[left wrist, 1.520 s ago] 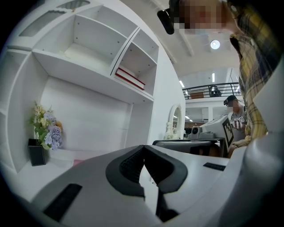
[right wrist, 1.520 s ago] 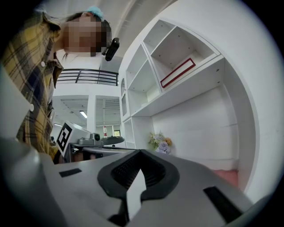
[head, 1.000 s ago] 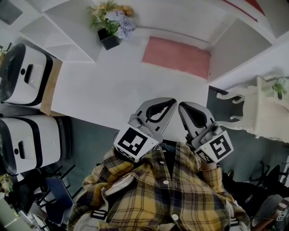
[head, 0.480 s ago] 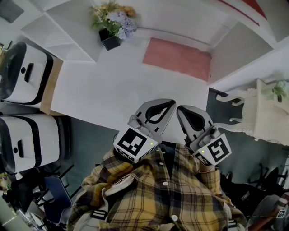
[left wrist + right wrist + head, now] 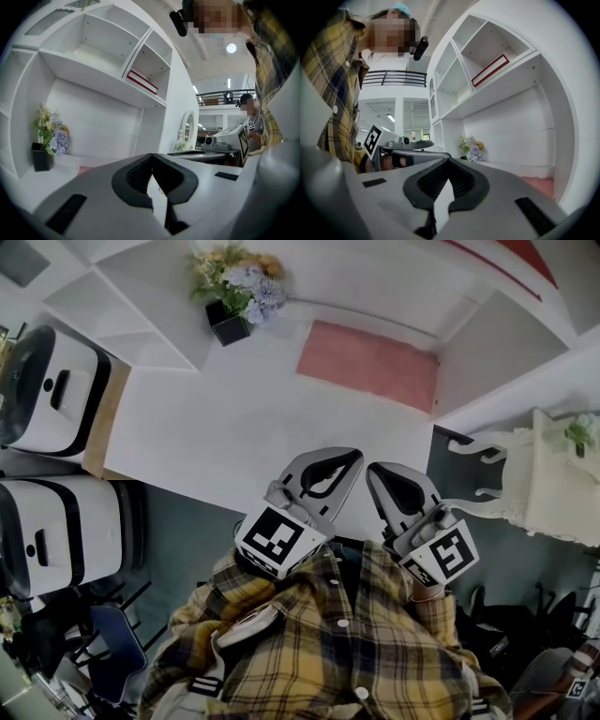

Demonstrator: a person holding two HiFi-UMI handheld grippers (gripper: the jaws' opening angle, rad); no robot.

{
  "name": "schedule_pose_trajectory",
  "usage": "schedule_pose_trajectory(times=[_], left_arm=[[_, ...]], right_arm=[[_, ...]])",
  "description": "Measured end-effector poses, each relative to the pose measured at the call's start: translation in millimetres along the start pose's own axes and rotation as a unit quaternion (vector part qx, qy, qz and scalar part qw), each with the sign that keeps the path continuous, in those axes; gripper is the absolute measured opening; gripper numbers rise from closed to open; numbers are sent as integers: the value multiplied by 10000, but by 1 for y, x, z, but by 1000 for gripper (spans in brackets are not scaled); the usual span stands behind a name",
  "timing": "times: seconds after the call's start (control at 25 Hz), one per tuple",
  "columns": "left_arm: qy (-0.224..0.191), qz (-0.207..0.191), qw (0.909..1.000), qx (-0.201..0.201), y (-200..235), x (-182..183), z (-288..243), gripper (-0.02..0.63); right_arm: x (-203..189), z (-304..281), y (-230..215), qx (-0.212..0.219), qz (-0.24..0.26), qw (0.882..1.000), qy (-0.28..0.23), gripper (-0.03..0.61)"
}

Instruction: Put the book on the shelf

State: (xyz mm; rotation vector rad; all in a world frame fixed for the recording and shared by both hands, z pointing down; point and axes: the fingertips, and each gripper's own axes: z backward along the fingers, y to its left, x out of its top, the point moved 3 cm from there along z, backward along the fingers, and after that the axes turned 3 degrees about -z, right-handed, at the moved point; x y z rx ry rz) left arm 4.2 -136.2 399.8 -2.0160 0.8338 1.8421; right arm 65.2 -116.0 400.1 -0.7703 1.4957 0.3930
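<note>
**Pink book flat on the tabletop, both claws clenched and empty**

The book (image 5: 367, 365) lies flat at the back of the white tabletop (image 5: 234, 418), close to the wall. Its long axis runs left to right in the head view, parallel to the wall, with the right end slightly nearer the claws. It sits ahead of both claws and well apart from them.

The left claw (image 5: 349, 461) and right claw (image 5: 380, 471) are side by side at the near edge, their tips near each other. Both have their jaws pressed together with nothing between them.

Flowers (image 5: 234, 296) stand ahead and to the left of the left claw. Above, the shelf (image 5: 93, 70) carries a red book (image 5: 143, 81) lying flat.
</note>
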Motion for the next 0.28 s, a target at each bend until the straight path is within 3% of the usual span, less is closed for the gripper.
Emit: schedule_pose_trajectory(times=[0.28], left_arm=[[74,-41,10000,-44,-2,-1,-5,20]], right_arm=[[-3,2,-4,6,-9,10000,64,17]])
